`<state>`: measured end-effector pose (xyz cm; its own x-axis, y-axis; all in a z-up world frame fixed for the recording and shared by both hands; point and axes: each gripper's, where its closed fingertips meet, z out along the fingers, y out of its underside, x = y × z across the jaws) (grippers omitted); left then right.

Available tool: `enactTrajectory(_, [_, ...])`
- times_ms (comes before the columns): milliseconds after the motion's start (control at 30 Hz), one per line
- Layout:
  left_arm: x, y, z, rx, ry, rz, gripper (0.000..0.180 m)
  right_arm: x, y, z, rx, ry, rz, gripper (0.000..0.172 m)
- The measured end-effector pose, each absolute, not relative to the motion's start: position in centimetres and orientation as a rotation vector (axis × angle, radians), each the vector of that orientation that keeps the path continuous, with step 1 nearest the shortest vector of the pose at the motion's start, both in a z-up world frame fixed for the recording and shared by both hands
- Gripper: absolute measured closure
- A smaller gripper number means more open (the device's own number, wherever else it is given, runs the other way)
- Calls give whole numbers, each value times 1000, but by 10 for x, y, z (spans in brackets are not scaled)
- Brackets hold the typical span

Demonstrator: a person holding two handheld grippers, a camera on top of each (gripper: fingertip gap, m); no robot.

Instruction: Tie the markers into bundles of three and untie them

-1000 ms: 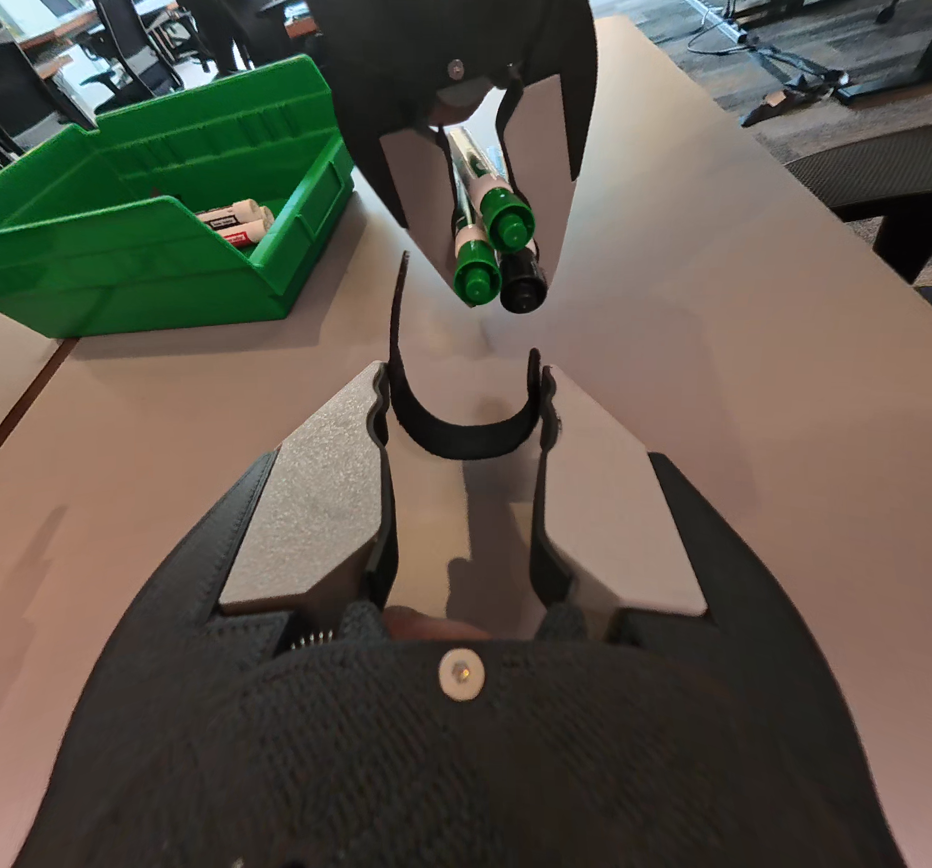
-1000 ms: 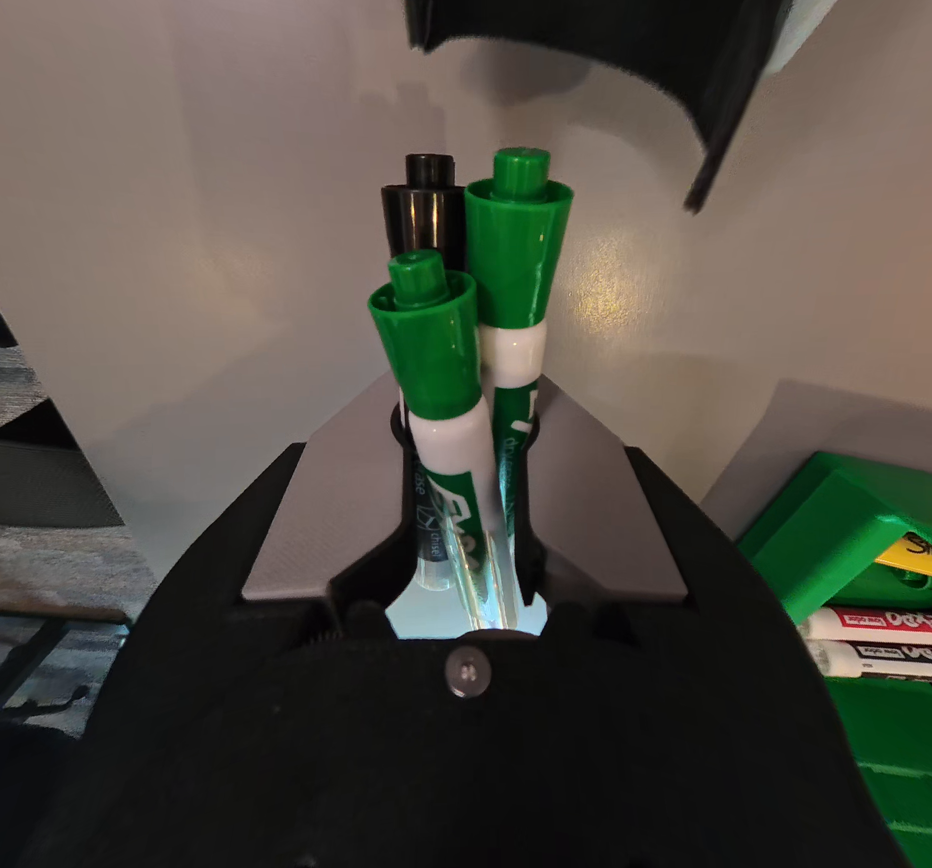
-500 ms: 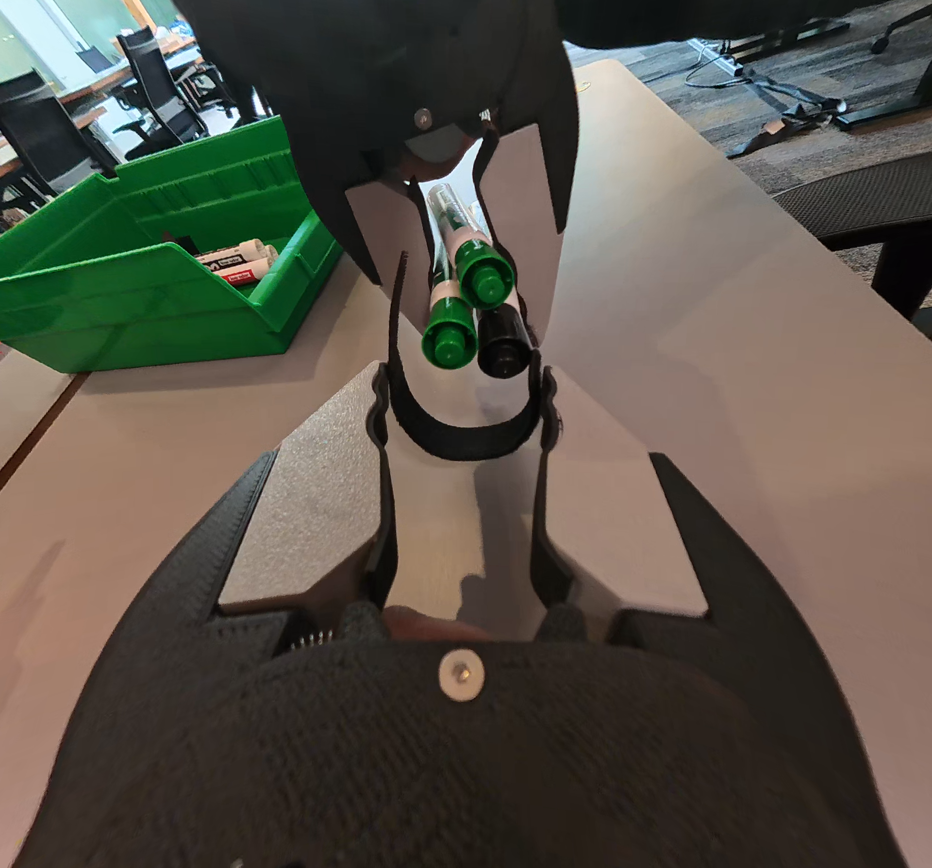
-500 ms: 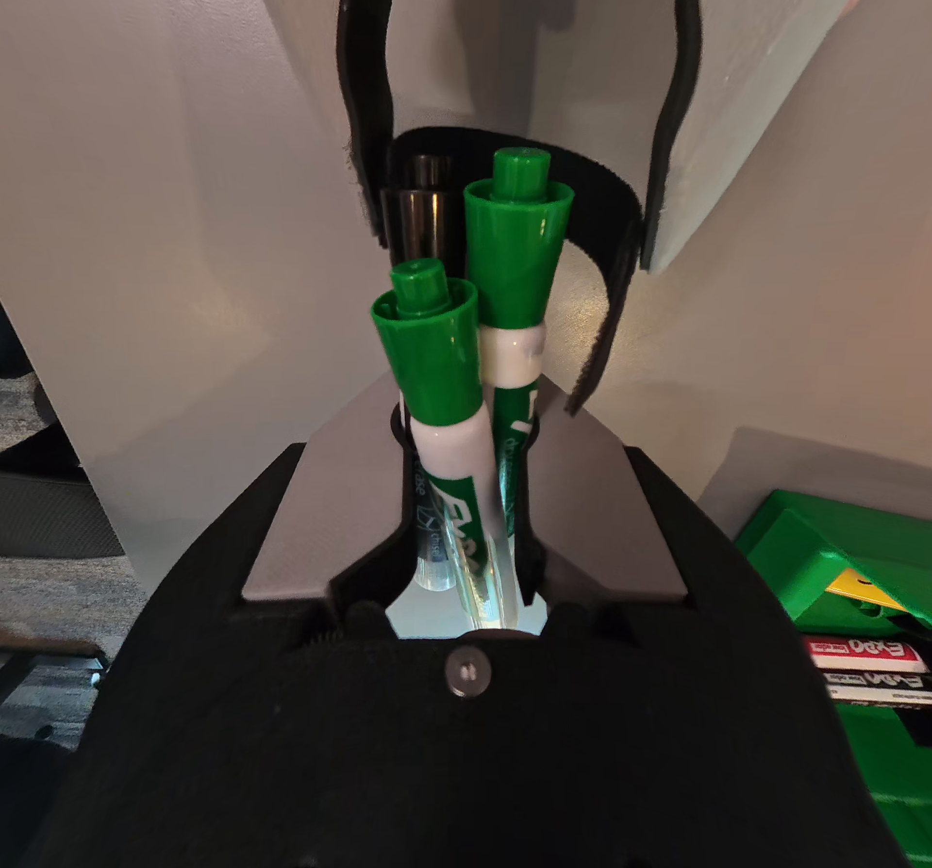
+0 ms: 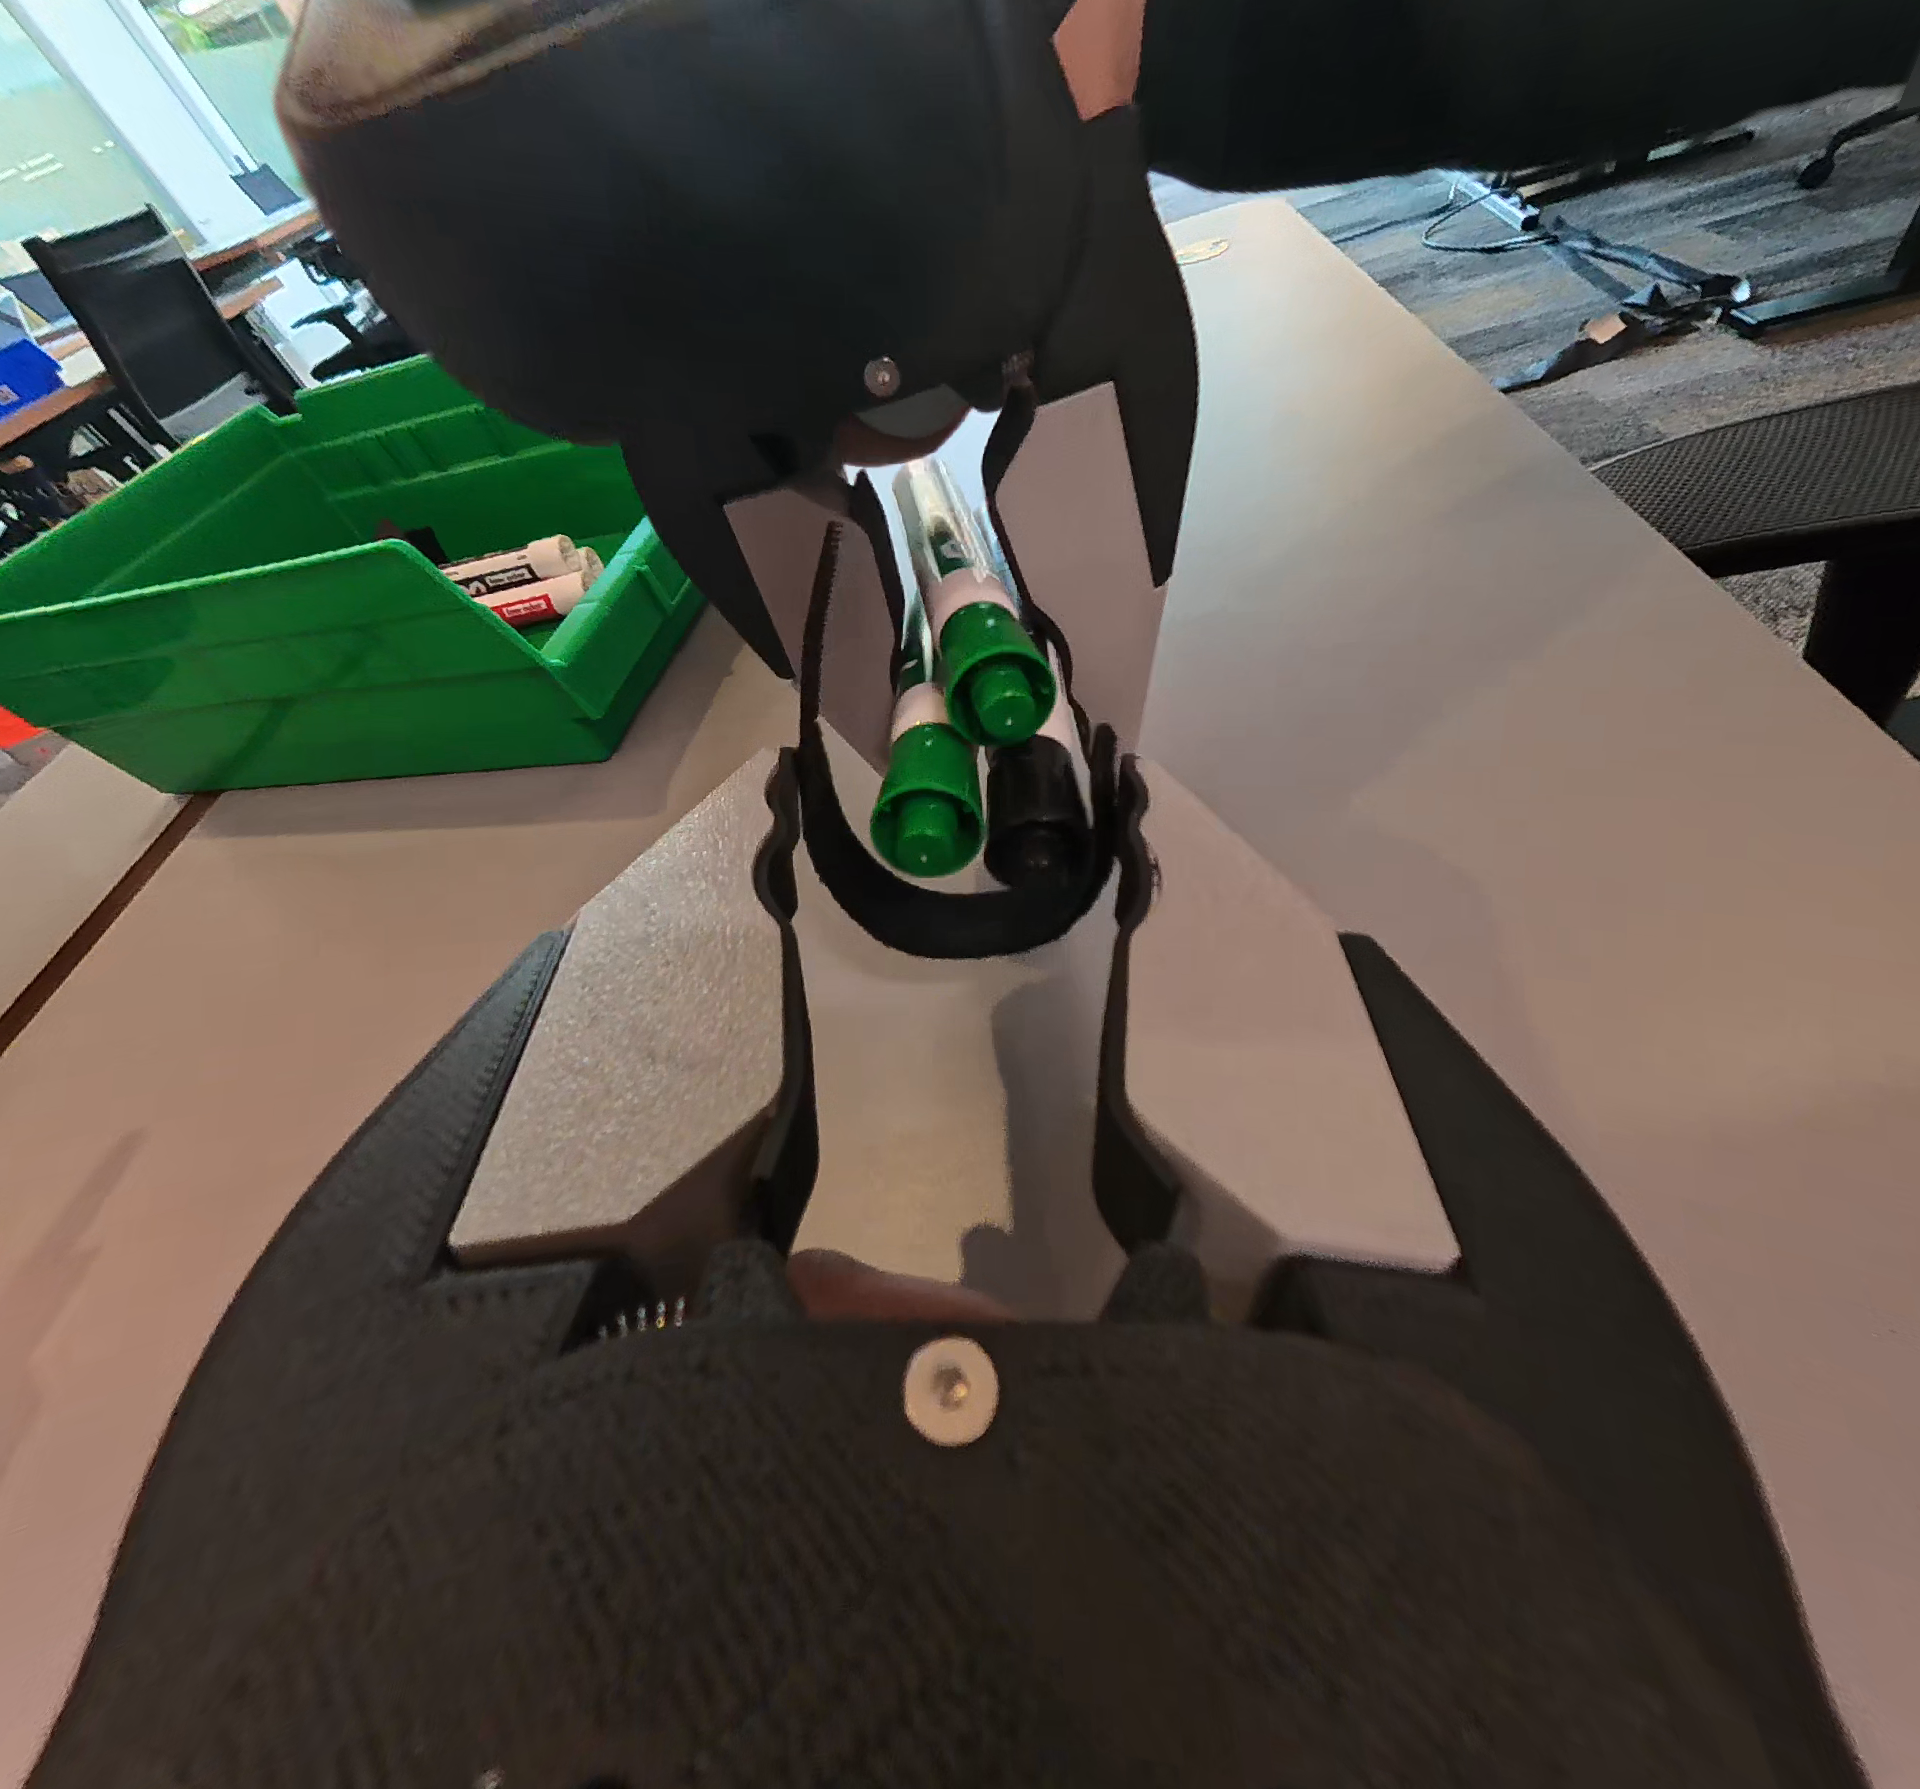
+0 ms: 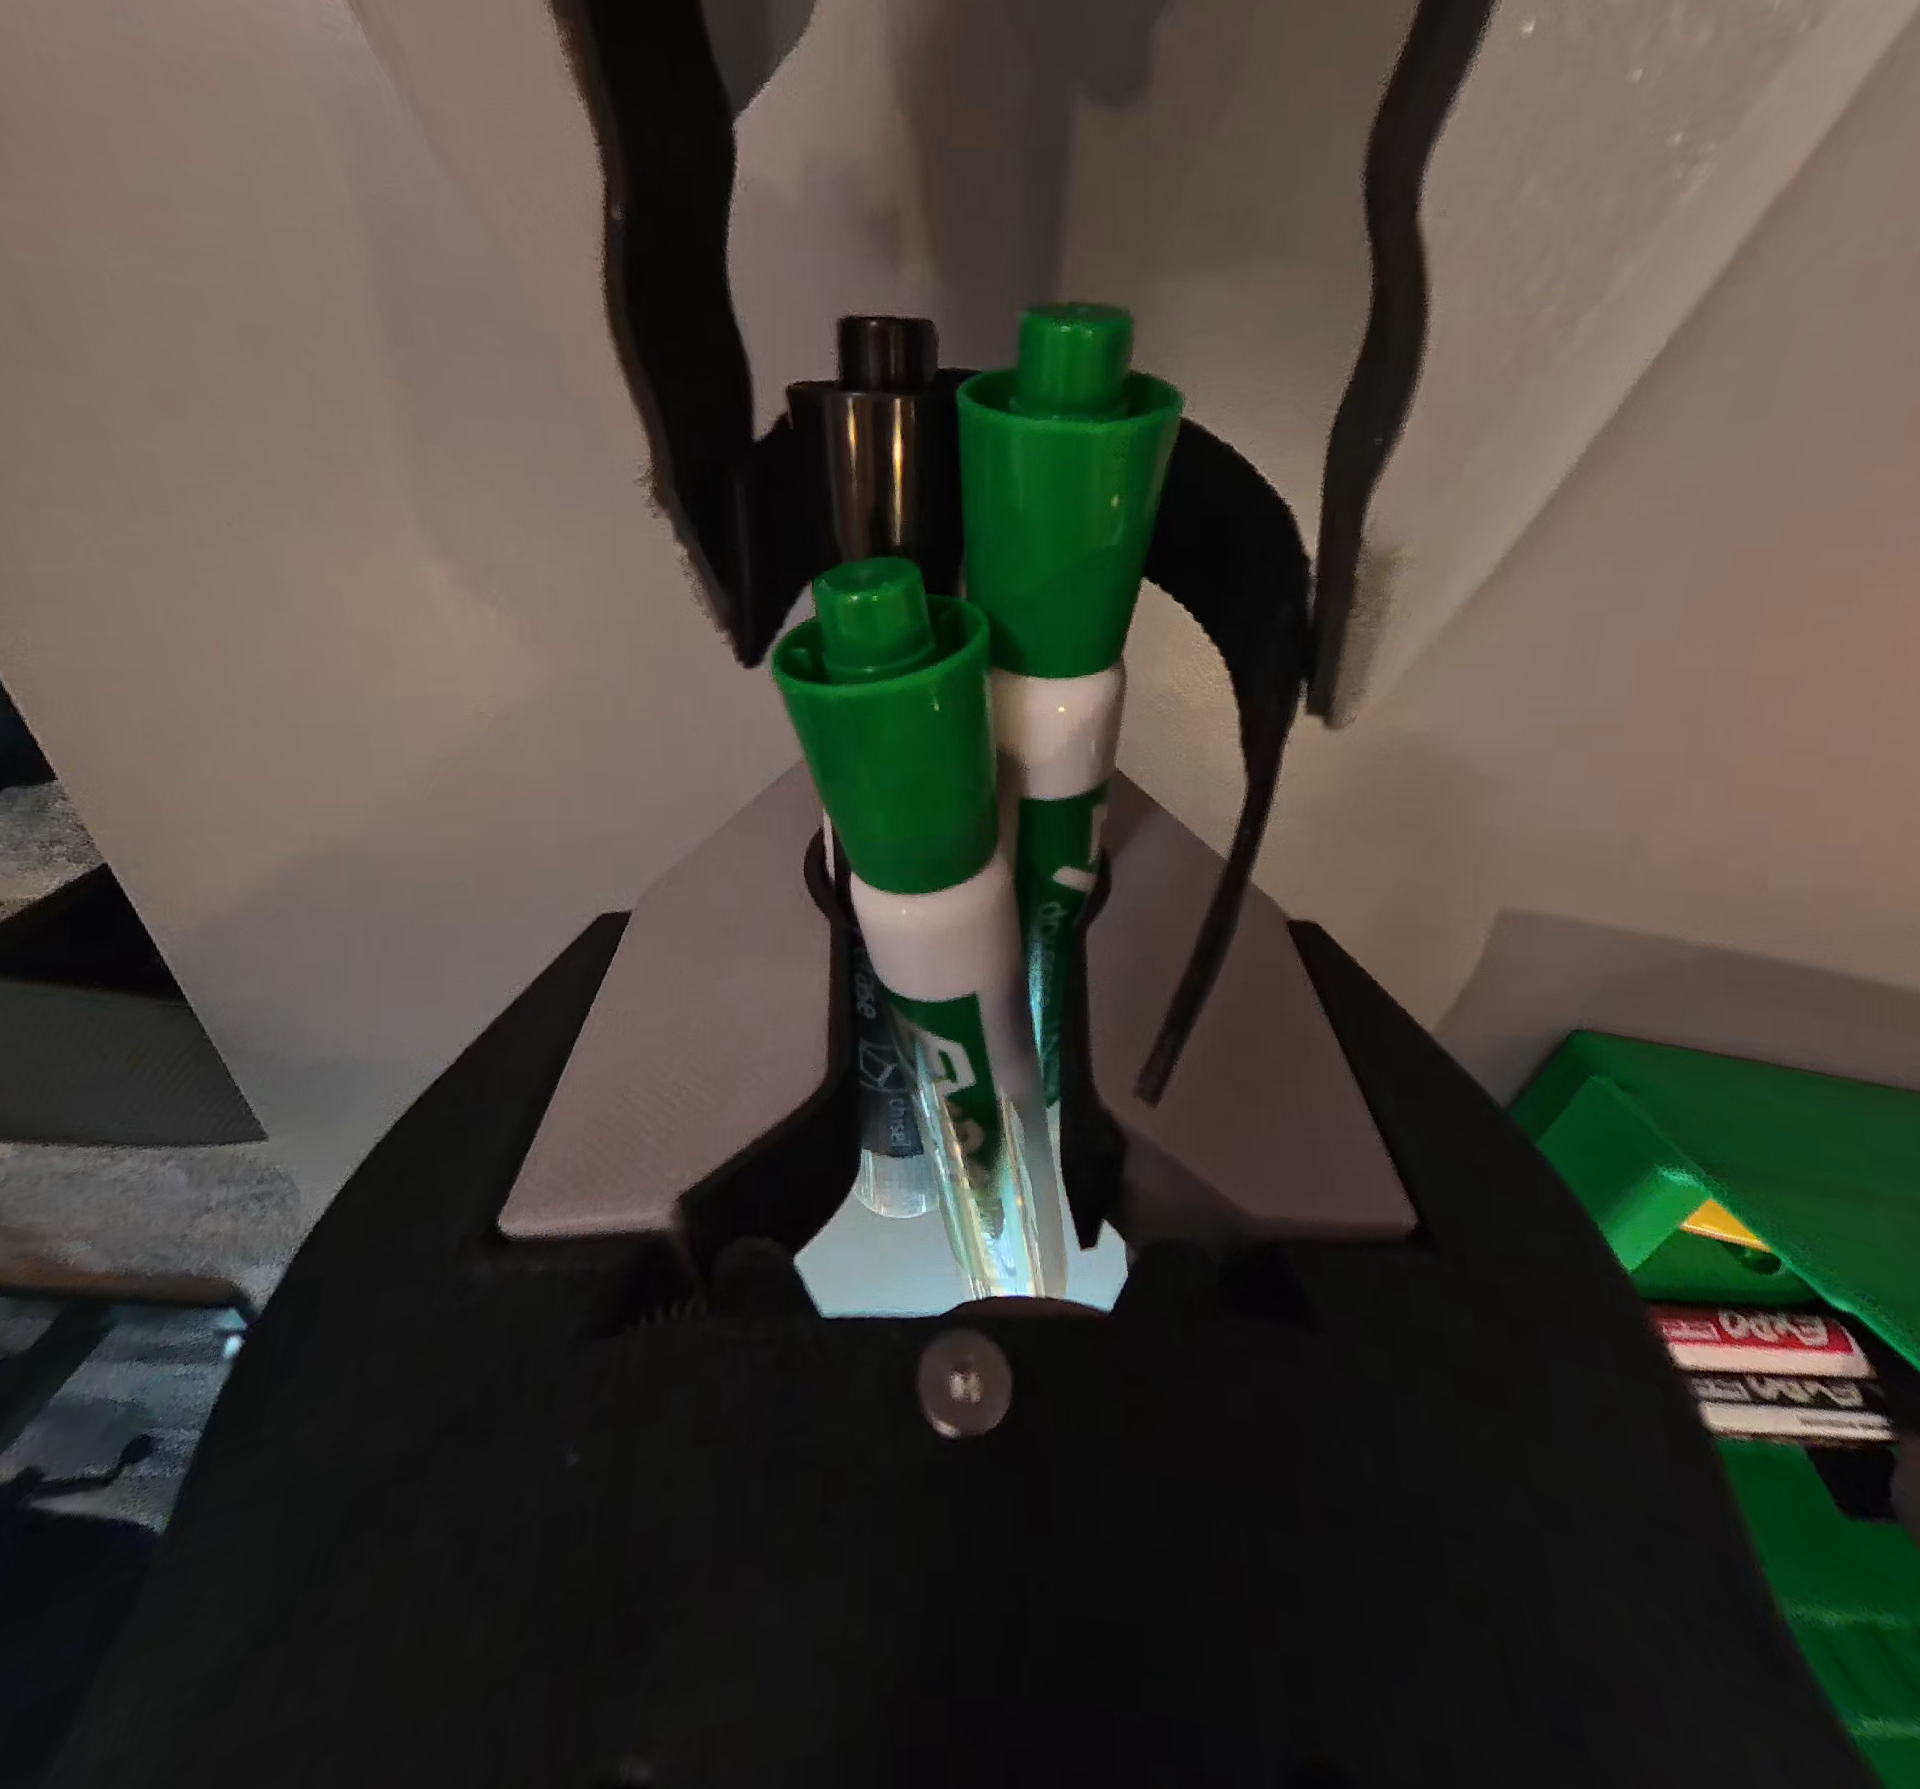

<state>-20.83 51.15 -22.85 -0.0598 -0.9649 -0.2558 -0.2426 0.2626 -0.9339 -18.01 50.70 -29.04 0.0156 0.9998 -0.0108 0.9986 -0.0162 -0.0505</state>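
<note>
My right gripper (image 6: 961,866) is shut on three markers held together: two with green caps (image 6: 883,752) and one with a black cap (image 6: 868,472). In the left wrist view it (image 5: 971,627) comes down from above with the caps (image 5: 928,804) pointing at me. My left gripper (image 5: 956,783) holds a black strap (image 5: 956,929) bowed into a U between its fingertips, above the table (image 5: 1455,804). The marker caps sit inside the U, close to the strap. One loose end of the strap (image 6: 1216,908) hangs past the fingertip.
A green bin (image 5: 312,679) with more markers (image 5: 520,586) stands on the table at the left; it also shows in the right wrist view (image 6: 1714,1168). A dark chair (image 5: 1766,472) is beyond the table's right edge. The gap from one gripper's tips to the other's is roughly 7 centimeters.
My right gripper has brought the three markers toward my left gripper, and their caps have gone from beyond the strap into its U. Both grasps have stayed as they were.
</note>
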Motion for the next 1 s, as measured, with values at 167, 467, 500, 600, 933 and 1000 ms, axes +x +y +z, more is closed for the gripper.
enactTrajectory(167, [-206, 508, -224, -1151, 1503, -925, 122, -178, 513, -281, -2267, -2199, -29, 135])
enactTrajectory(467, [-208, 508, -219, -1134, 1464, -923, 124, -186, 511, -278, -2278, -2212, -45, 134])
enactTrajectory(500, [-209, 509, -219, -1134, 1460, -920, 124, -186, 511, -279, -2281, -2212, -46, 134])
enactTrajectory(600, [-211, 511, -217, -1135, 1445, -922, 125, -186, 511, -282, -2285, -2206, -35, 134])
enactTrajectory(933, [-211, 510, -216, -1131, 1440, -921, 126, -186, 510, -290, -2295, -2200, -3, 134])
enactTrajectory(1000, [-211, 510, -217, -1132, 1440, -921, 126, -187, 510, -291, -2295, -2201, -2, 134])
